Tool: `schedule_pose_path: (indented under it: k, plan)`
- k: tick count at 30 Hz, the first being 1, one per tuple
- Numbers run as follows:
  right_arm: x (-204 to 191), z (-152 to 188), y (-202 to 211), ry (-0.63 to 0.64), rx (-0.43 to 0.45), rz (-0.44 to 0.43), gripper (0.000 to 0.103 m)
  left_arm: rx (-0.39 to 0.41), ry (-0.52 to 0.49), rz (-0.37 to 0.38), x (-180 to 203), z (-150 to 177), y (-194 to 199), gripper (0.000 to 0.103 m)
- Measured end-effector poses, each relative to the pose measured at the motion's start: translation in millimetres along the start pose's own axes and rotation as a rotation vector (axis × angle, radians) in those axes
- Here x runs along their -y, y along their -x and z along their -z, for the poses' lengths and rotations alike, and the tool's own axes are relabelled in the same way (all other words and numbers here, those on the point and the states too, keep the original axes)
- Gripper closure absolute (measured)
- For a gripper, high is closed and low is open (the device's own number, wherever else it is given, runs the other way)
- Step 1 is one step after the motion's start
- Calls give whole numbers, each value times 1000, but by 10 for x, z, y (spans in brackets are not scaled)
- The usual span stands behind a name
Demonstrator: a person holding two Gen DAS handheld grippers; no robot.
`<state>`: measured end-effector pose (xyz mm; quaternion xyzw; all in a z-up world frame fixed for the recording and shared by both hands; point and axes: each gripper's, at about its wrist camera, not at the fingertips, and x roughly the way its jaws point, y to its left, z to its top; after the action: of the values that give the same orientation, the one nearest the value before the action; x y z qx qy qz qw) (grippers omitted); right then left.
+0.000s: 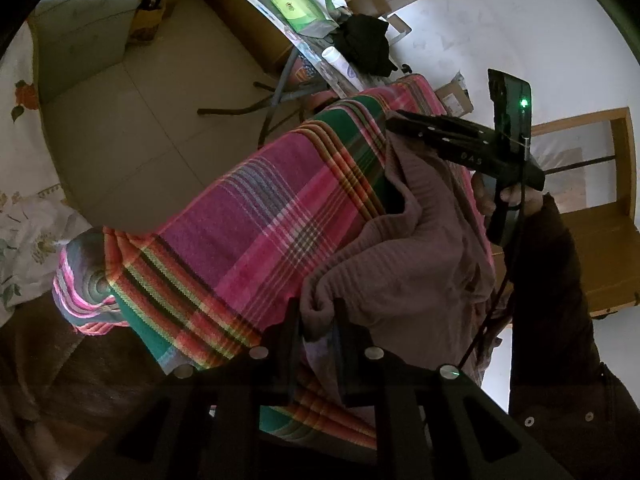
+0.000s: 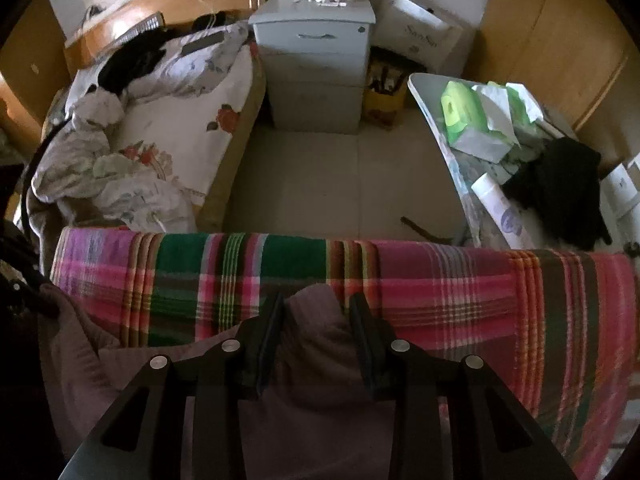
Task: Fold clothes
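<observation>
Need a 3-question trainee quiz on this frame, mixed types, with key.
1. True or false: the left claw is pinching the mauve knit garment.
2. What lies under the garment? A) plaid blanket B) bare floor C) white towel
3. Fill in: in the left wrist view, the right claw meets the garment at its ____ edge.

Key:
1. True; cloth sits between its fingers.
2. A.
3. Upper. In the right wrist view, a bunch of garment rises between that claw's fingers, but whether they clamp it cannot be told.
</observation>
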<state>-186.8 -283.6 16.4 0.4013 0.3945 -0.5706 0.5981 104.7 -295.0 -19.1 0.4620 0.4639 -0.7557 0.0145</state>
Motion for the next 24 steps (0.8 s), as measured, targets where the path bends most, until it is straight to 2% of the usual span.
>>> schedule_pose_path:
  k: [5,7,10,14,19,24]
  plan:
    - [79,29,-3,-104,22,-38,69,4,9,11,-15,1,0,89]
    - [104,40,5,-139,32,-49,84,6,14,14,-26,4,4,89]
    - [112,58,56,-159,51,-47,93,10,17,17,-41,6,9,90]
    - [155,76,170,-199,112,4,94,37,19,23,-55,11,56,92]
    - [260,62,375,-248,234,77,94,93,26,39,-60,7,167,93]
    - [247,9,198,-233,210,127,94,84,84,19,-165,2,102,93]
